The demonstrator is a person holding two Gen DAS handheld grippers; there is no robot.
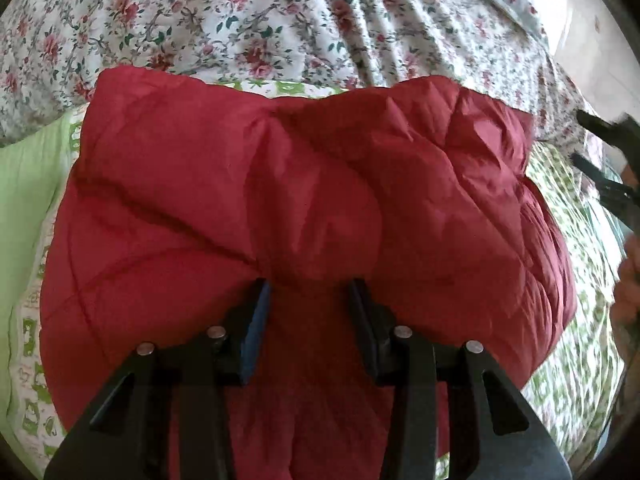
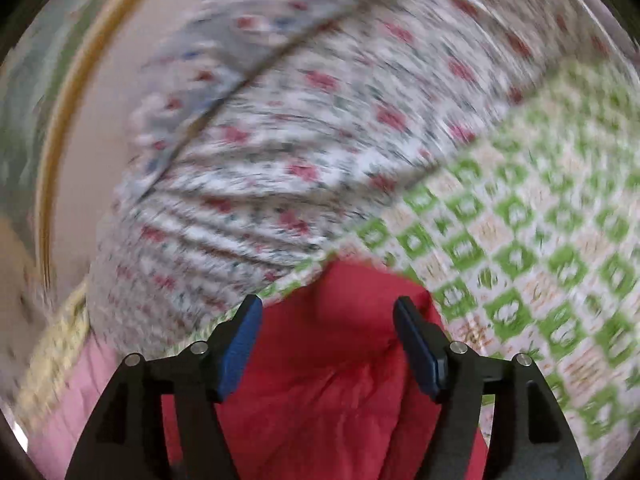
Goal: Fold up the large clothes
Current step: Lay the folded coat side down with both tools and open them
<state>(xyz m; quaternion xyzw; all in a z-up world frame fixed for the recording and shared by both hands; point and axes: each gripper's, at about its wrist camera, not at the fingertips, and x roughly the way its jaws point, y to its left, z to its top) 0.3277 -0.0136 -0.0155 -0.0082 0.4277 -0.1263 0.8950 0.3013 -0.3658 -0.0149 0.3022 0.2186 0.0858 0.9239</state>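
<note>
A red quilted puffer jacket (image 1: 304, 200) lies bunched and folded over on a bed. My left gripper (image 1: 310, 286) is open, its blue-padded fingers (image 1: 256, 320) spread just above the jacket's near part, holding nothing. In the right wrist view, which is motion-blurred, a corner of the red jacket (image 2: 332, 368) lies below and between my right gripper's fingers. My right gripper (image 2: 328, 304) is open wide and empty. The right gripper also shows at the right edge of the left wrist view (image 1: 608, 160).
The jacket rests on a white sheet with green squares (image 2: 540, 260). Beyond it lies a rose-print floral duvet (image 1: 240, 32). A plain light green cloth (image 1: 24, 184) lies at the left. A pink cloth (image 2: 76, 400) shows at lower left in the right wrist view.
</note>
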